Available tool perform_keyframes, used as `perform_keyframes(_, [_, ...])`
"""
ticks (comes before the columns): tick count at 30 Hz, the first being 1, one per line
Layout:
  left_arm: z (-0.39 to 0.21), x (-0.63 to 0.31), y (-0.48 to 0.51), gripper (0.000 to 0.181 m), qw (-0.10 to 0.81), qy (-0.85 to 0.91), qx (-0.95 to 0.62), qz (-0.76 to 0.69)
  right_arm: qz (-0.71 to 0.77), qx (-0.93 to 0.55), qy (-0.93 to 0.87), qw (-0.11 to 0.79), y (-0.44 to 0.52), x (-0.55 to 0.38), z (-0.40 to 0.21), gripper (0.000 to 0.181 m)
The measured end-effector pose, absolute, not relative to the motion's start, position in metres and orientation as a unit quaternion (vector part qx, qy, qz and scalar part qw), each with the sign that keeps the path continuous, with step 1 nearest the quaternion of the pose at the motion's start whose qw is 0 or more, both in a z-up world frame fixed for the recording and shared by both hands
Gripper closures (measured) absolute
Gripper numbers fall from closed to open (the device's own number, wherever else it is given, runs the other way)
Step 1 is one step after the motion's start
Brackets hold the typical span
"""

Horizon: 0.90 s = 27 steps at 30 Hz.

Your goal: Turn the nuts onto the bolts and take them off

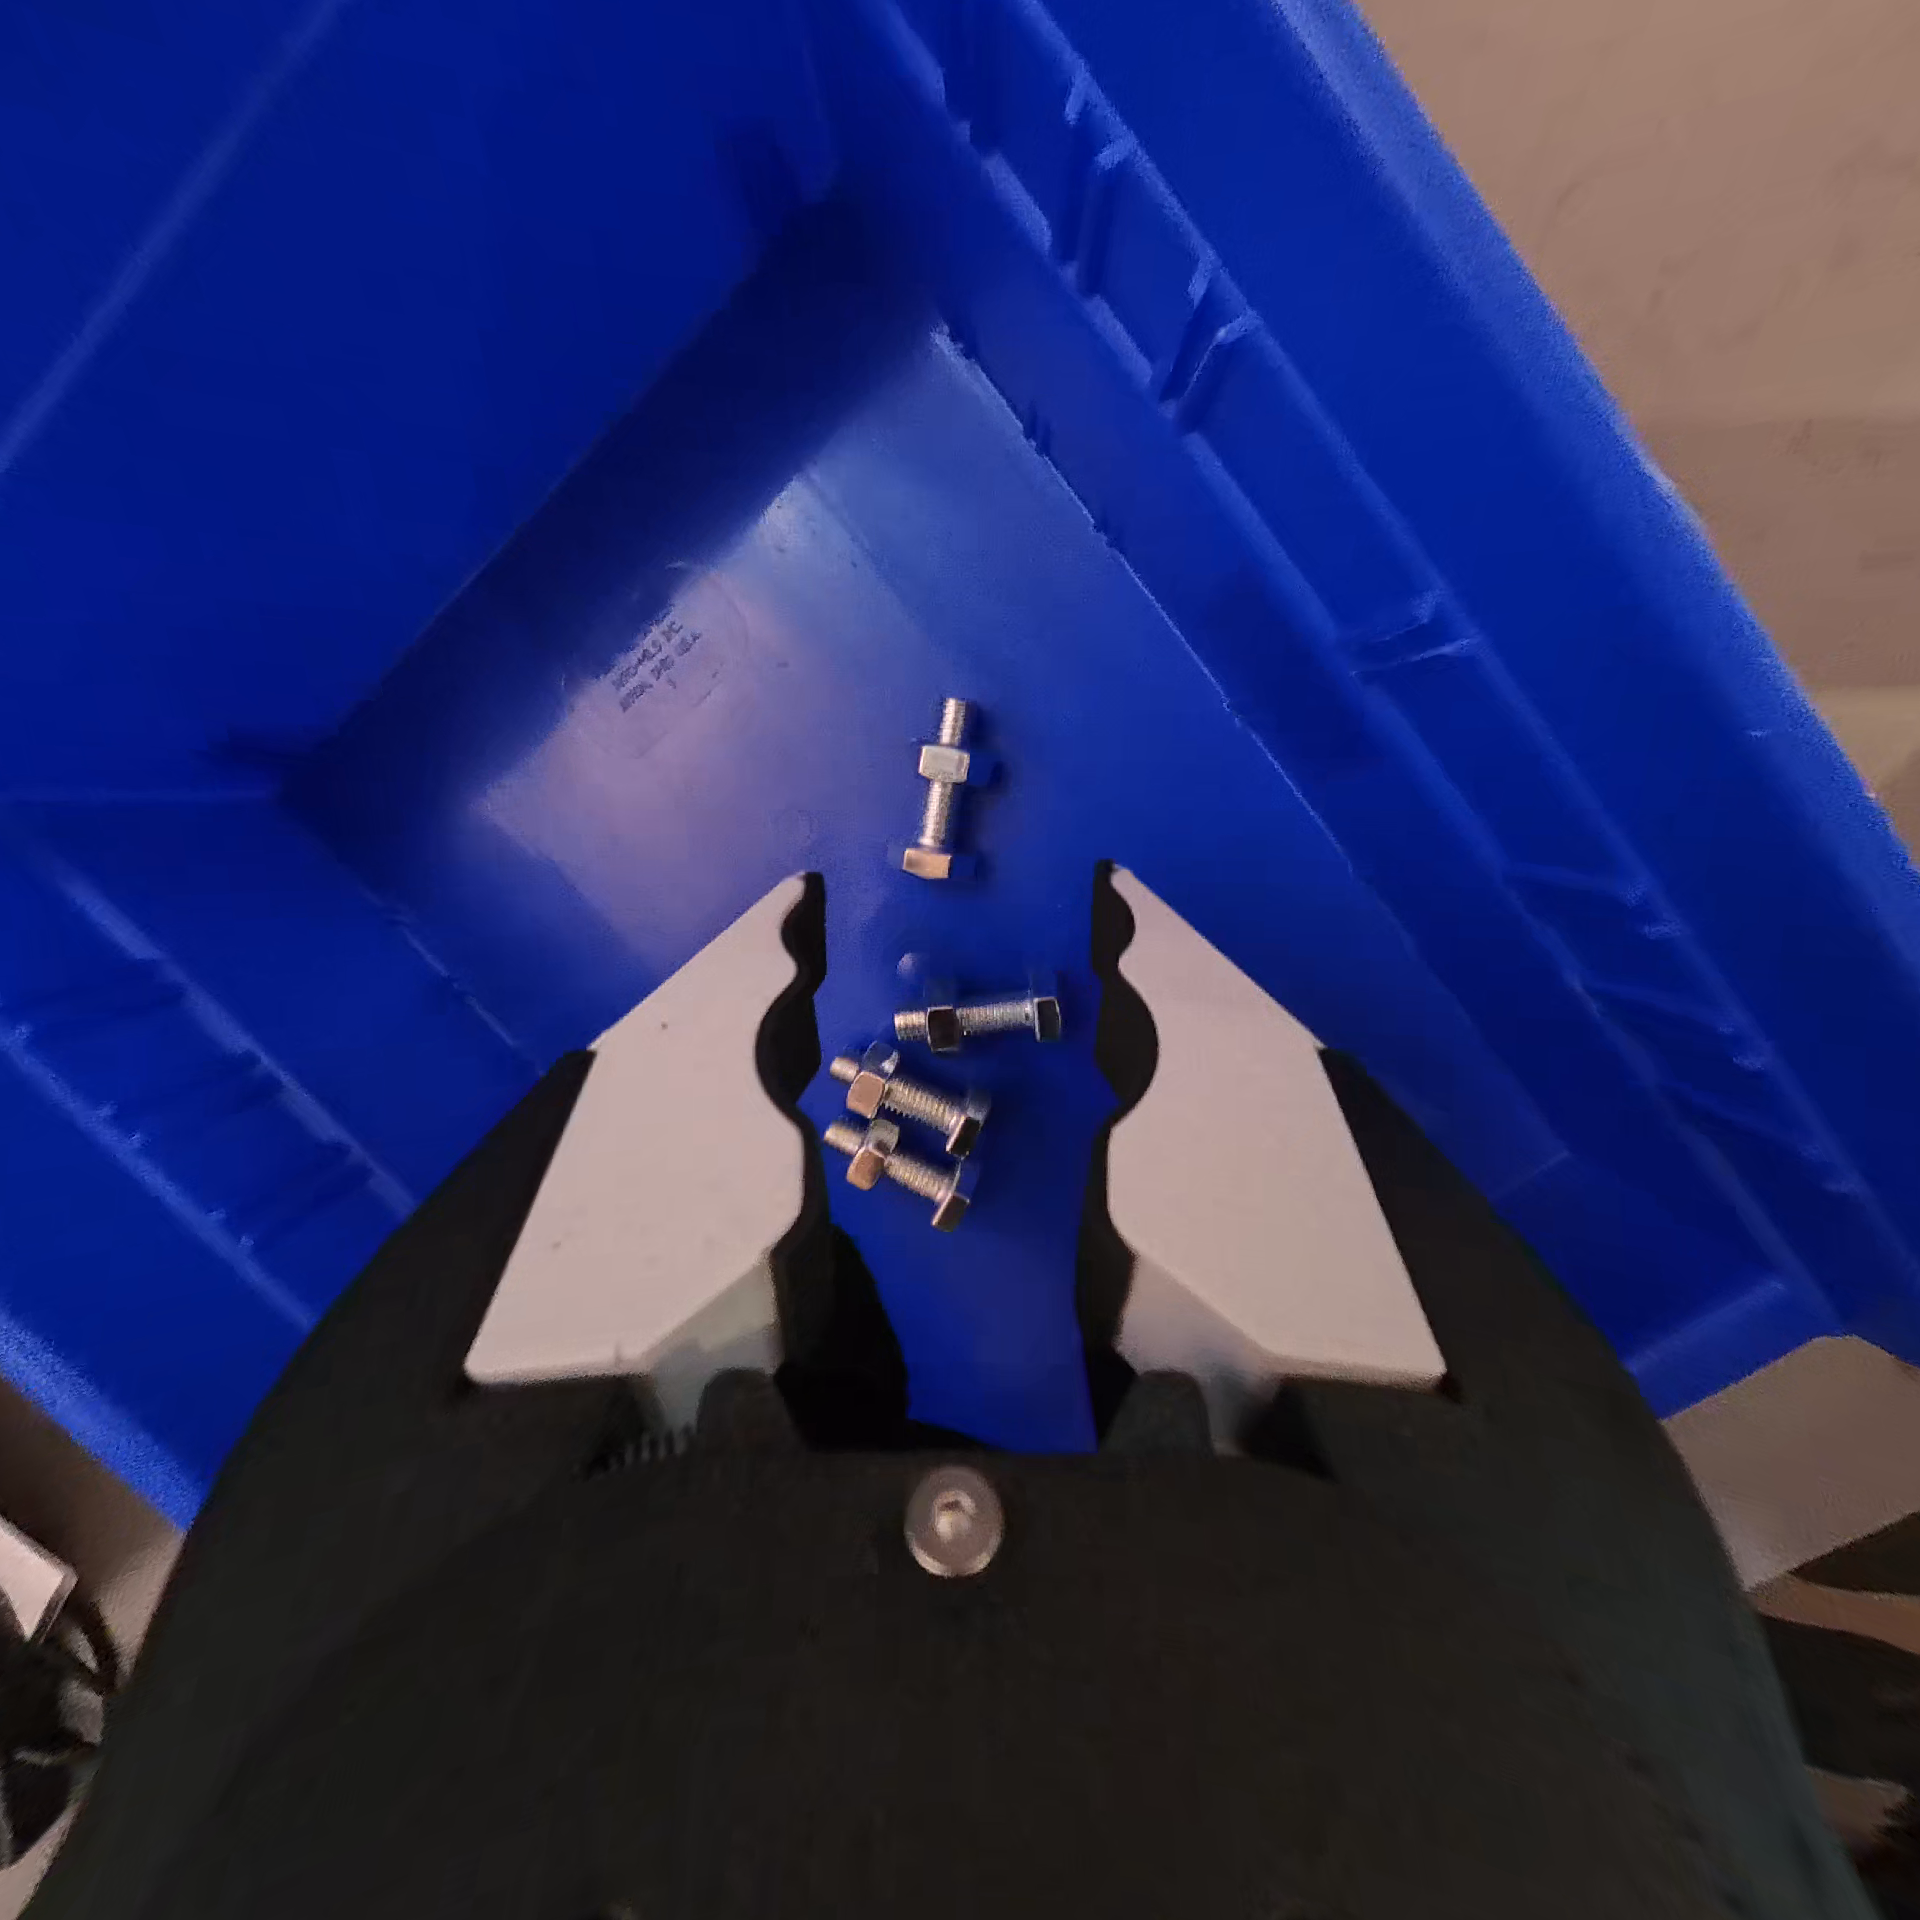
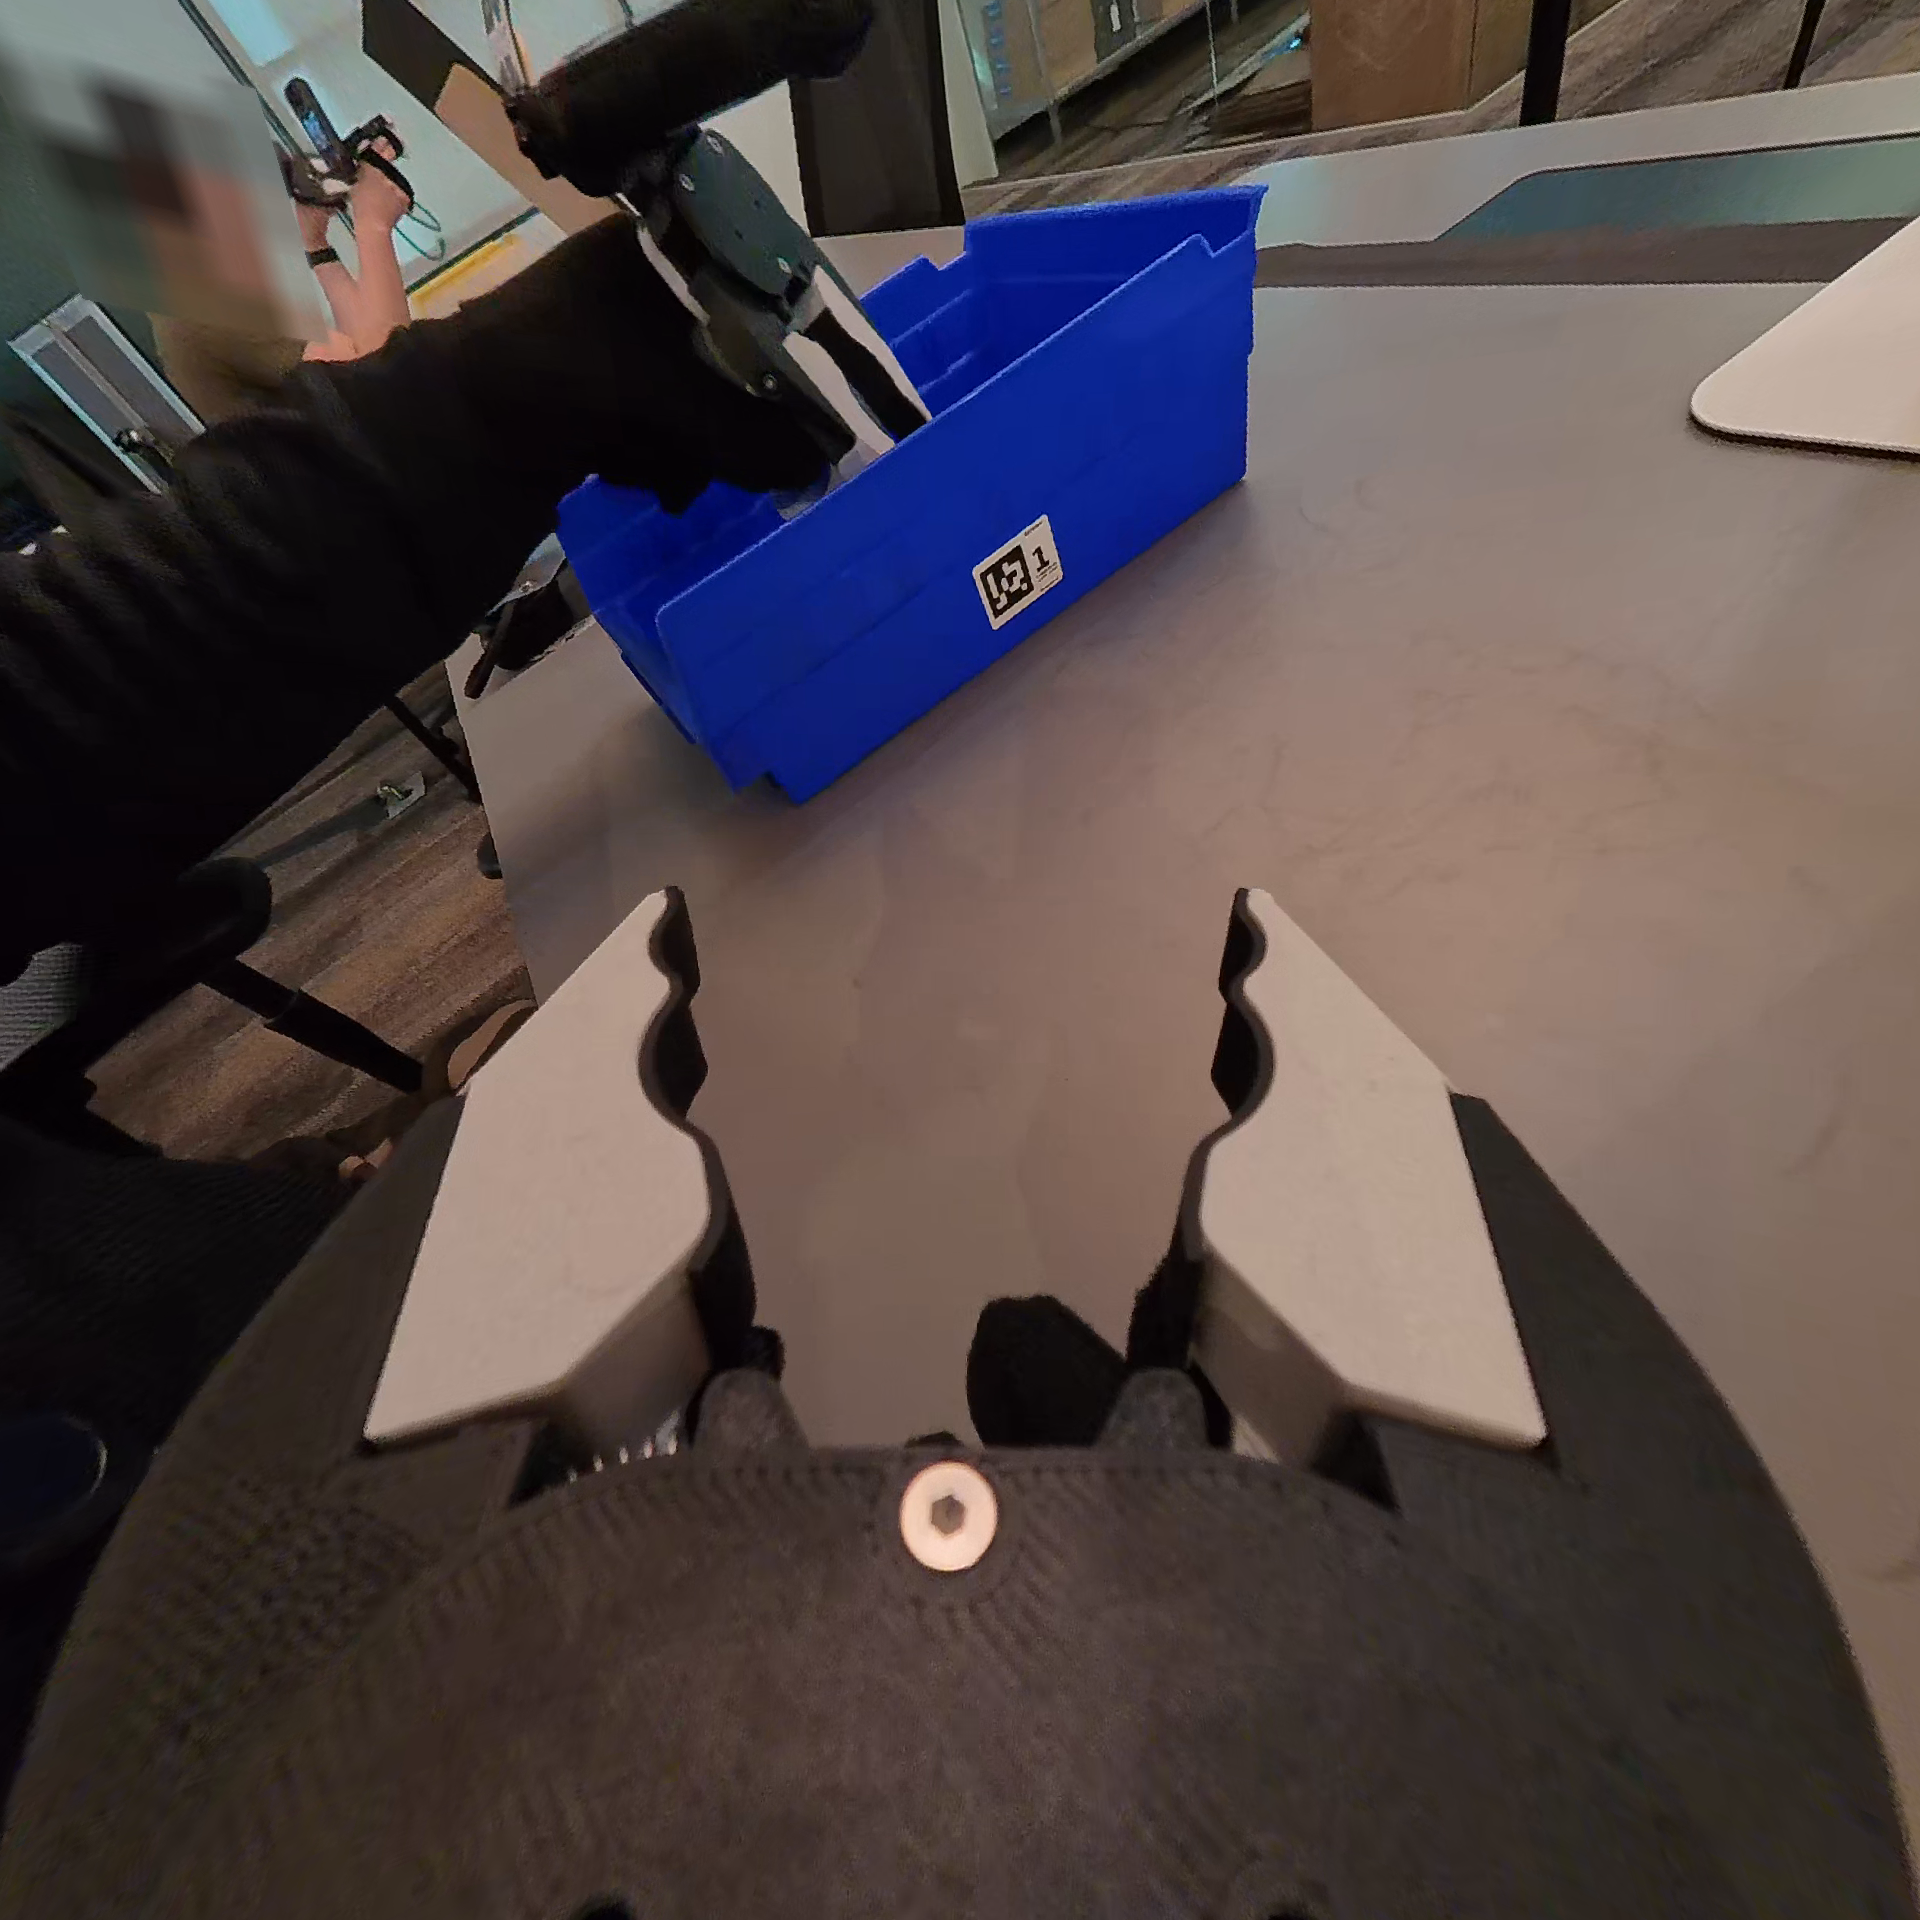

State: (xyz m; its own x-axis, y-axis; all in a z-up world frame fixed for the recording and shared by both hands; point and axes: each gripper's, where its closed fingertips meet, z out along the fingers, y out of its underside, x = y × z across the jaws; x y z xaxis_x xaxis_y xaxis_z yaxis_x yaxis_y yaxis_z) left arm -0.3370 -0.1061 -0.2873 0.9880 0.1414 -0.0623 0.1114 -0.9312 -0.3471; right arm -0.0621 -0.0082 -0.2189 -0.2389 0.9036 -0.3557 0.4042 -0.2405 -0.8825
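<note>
Left gripper [image 1: 958,883] is hovering wide in the bin [image 1: 520,416] over four nutted bolts [image 1: 914,1117], picking one; next, closing squarely on it. Right gripper [image 2: 958,904] is waiting wide above the counter [image 2: 1455,831].

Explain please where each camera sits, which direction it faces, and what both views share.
Left wrist view: on the left hand-held gripper, looking down into the blue bin at four bolts with nuts; its open fingers show.
Right wrist view: on the right hand-held gripper, above the grey table, facing the bin from outside; its open fingers and a black sleeve show.
Shared: the blue bin and the left hand-held gripper reaching into it.
</note>
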Motion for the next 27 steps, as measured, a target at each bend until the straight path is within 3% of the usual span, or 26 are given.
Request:
perform_keyframes(10, [-0.315, -0.342, -0.104, 0.139, 0.139, -0.055, -0.988, 0.036, 0.545, -0.572, -0.572, 0.222, -0.009, -0.062, -0.22, 0.081])
perform_keyframes(16, [-0.319, -0.341, -0.103, 0.163, 0.15, -0.061, -0.987, 0.014, 0.545, -0.572, -0.572, 0.221, -0.009, -0.062, -0.221, 0.081])
perform_keyframes(27, [-0.298, -0.348, -0.102, 0.163, 0.213, -0.081, -0.973, 0.046, 0.542, -0.573, -0.574, 0.22, -0.01, -0.063, -0.223, 0.081])
